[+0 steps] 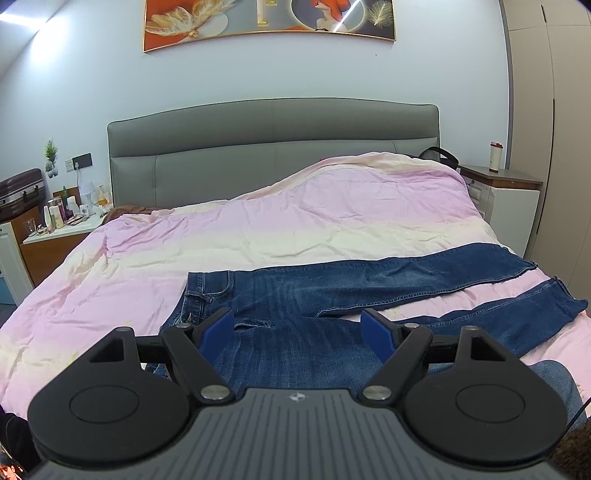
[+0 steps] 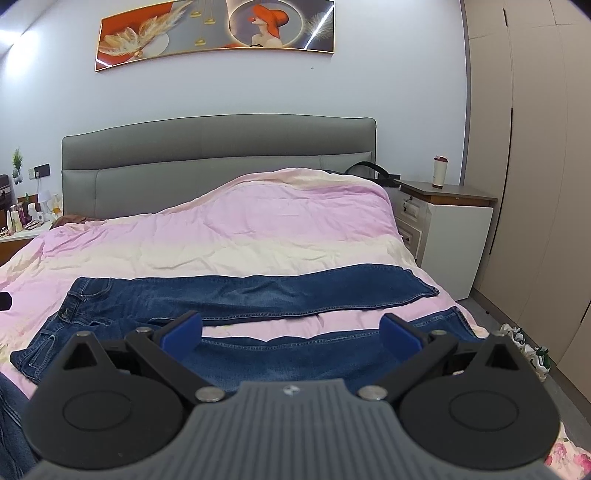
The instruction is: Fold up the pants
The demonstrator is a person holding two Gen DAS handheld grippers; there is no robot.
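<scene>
Left wrist view shows the jeans (image 1: 295, 291) spread flat on the bed (image 1: 147, 258), waistband left, legs parted rightward, beyond both tongs. To fold cleanly, I'd pinch the near leg's outer seam at two spots (waist and hem) and lay it over the far leg. Left tongs (image 1: 297, 326) and right tongs (image 2: 291, 328) gape wide, empty, above the near leg.

Grey padded headboard (image 1: 273, 147) against pale wall ahead of me; framed painting (image 1: 269, 18) above. Nightstand (image 2: 450, 221) right, beige wardrobe (image 2: 535, 147) beyond it.

Pink duvet (image 2: 229, 229), grey headboard (image 2: 218, 155), tumbler (image 2: 440, 171)
</scene>
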